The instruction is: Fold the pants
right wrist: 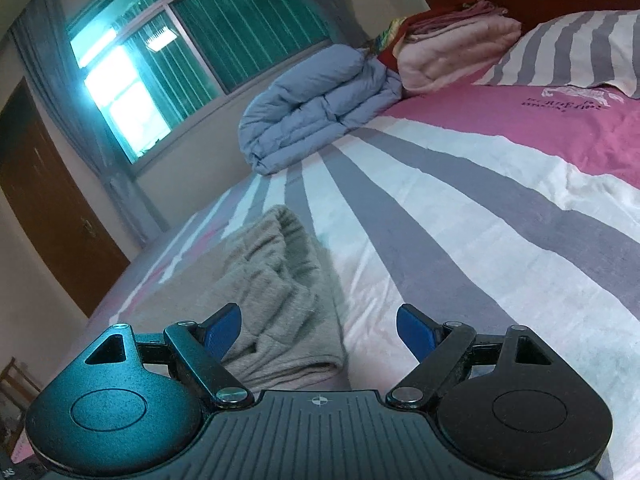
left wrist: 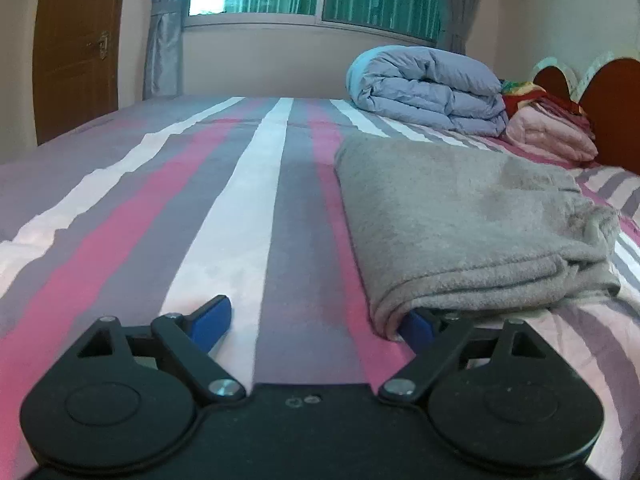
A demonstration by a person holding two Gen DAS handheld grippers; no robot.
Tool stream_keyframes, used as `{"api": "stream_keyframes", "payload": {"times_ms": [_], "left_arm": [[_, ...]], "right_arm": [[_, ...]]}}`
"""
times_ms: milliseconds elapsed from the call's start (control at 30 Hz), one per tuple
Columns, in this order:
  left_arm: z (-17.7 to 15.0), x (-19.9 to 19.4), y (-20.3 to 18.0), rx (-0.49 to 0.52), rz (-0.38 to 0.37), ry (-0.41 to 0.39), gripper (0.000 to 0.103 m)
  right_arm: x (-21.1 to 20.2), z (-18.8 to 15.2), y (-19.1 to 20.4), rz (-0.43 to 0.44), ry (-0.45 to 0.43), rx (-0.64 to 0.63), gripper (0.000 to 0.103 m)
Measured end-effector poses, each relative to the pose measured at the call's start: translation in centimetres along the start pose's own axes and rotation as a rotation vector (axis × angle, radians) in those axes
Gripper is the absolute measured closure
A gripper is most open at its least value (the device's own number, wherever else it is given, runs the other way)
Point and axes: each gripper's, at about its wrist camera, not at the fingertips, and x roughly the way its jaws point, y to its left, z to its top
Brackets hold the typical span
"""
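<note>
Lying folded on striped bed (left wrist: 248,200), one pants (left wrist: 460,216); two grippers (left wrist: 316,324) (right wrist: 320,328), jaws spread

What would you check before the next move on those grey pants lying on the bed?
1. Left gripper open: ok, jaws spread wide.
2. Right gripper open: ok, nothing between its fingers.
3. Grey pants folded into a flat stack: ok, layers show at the near edge.
4. Left gripper free of cloth: not ok, one finger is tucked under the fold.
5. Stack tidy at the far end: cannot tell, the waistband looks bunched.
6. Striped sheet nearby bare: ok.
</note>
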Motion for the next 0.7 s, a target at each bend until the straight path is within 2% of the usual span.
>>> {"api": "stream_keyframes", "payload": {"times_ms": [200,300,533,700], "left_arm": [[-0.3,-1.8,0.5,0.029,0.003,-0.011,0.023],[-0.2,-2.4,0.7,0.037,0.048,-0.032,0.025],[-0.2,-2.4,3.9,-0.129,0.1,-0.032,0.024],[0.1,-2.1,5.5,-0.223,0.099,-0.045,0.018]], "right_arm": [[0.4,0.0,-0.4,0.008,0.001,0.019,0.019],[0.2,0.0,-0.4,0.019,0.003,0.006,0.019],[-0.2,0.2,-0.7,0.06,-0.003,0.032,0.019],[0.4,0.2,0.0,0.176,0.029,0.034,0.019]]}}
